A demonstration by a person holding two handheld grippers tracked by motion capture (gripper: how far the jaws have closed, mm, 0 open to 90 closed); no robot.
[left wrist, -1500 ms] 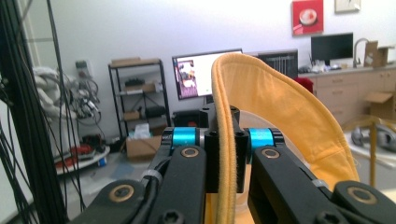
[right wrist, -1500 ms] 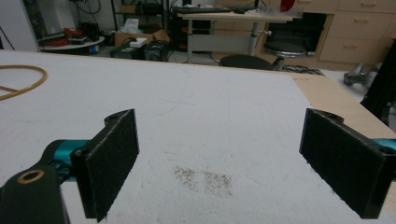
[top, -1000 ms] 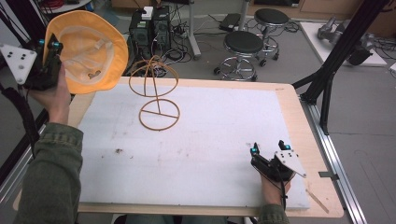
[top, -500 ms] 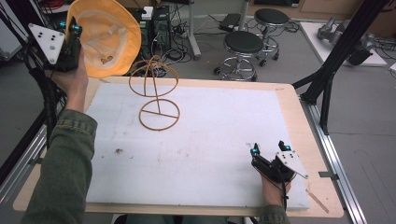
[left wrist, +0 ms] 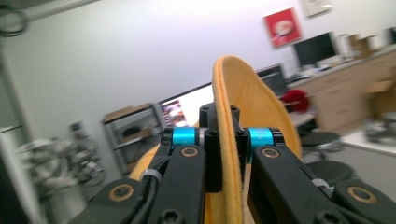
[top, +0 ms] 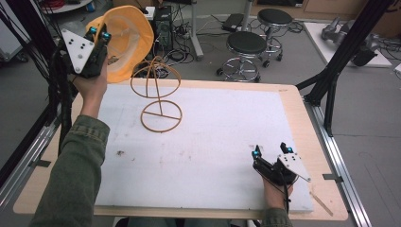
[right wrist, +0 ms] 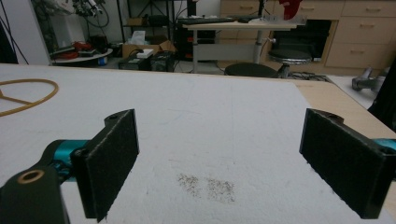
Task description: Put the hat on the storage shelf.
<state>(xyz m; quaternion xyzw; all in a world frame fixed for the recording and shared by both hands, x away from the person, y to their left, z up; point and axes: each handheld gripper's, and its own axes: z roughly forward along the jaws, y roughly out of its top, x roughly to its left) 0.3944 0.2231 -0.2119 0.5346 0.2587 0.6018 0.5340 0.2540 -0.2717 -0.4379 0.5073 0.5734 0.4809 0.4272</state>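
A yellow cloth hat (top: 127, 38) hangs in the air off the table's far left corner, its brim pinched by my left gripper (top: 98, 33), which is shut on it. In the left gripper view the brim (left wrist: 229, 112) runs upright between the pads of that gripper (left wrist: 227, 140). A tan wire hat stand (top: 158, 94) rises from the white mat (top: 213, 137) just right of the hat. My right gripper (top: 270, 150) rests low at the mat's near right corner, open with nothing between its pads (right wrist: 112, 158). The stand's base ring (right wrist: 28, 95) shows far left in the right gripper view.
The mat covers a wooden table (top: 302, 109). Two black stools (top: 247, 45) and cables lie on the floor beyond the far edge. A black frame post (top: 340, 61) stands at the far right corner. A brown stain (right wrist: 208, 184) marks the mat before the right gripper.
My left hand has carried the hat rightward and a little higher, closer to the wire stand. The right gripper has stayed put.
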